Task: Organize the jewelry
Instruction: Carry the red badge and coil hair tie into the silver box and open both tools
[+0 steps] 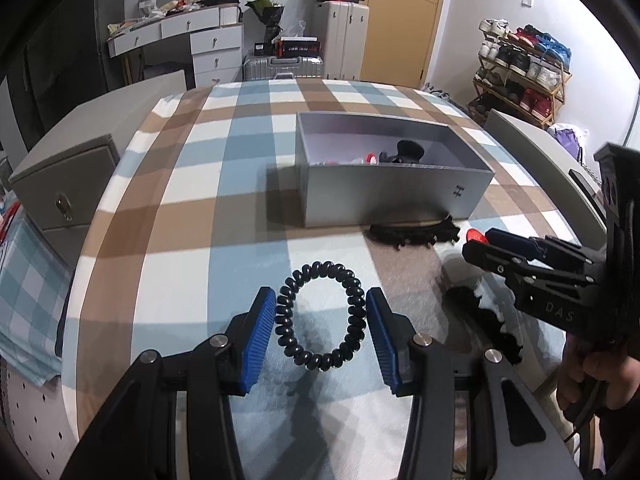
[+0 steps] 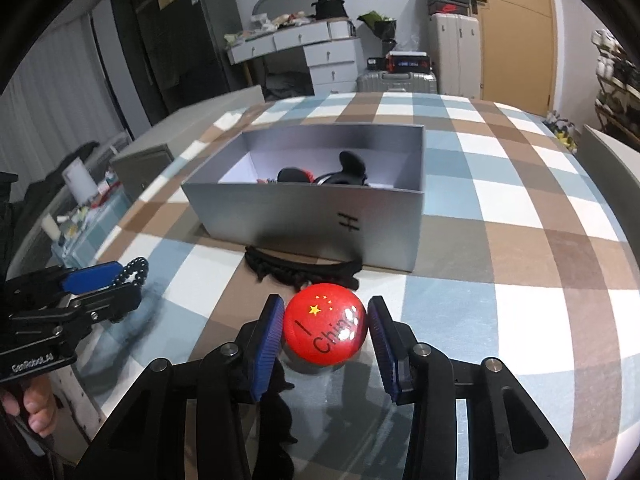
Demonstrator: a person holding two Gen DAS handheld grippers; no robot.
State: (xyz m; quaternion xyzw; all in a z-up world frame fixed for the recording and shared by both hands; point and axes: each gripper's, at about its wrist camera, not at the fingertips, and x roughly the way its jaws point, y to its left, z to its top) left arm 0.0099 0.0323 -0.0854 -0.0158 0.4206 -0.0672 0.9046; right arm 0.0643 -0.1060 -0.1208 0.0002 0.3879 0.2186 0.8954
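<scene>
My left gripper [image 1: 321, 297] is shut on a black spiral hair tie [image 1: 320, 270], its blue pads pressing both sides of the ring, which hangs a little above the checked cloth. My right gripper [image 2: 326, 304] is shut on a round red badge [image 2: 324, 332] with yellow stars and black lettering. Ahead of both stands an open grey box [image 1: 380, 192] [image 2: 304, 220] with black and red accessories inside. A black hair clip [image 1: 412, 234] [image 2: 300, 270] lies against the box's front wall. The right gripper [image 1: 476, 243] shows at the right of the left wrist view, and the left gripper [image 2: 128, 280] shows at the left of the right wrist view.
Another black toothed hair piece [image 1: 488, 320] lies on the cloth under the right gripper. The table [image 1: 192, 184] has a blue, brown and white checked cloth. A grey cabinet [image 1: 64, 184] stands off its left edge, and a shoe rack [image 1: 520, 64] stands at the back right.
</scene>
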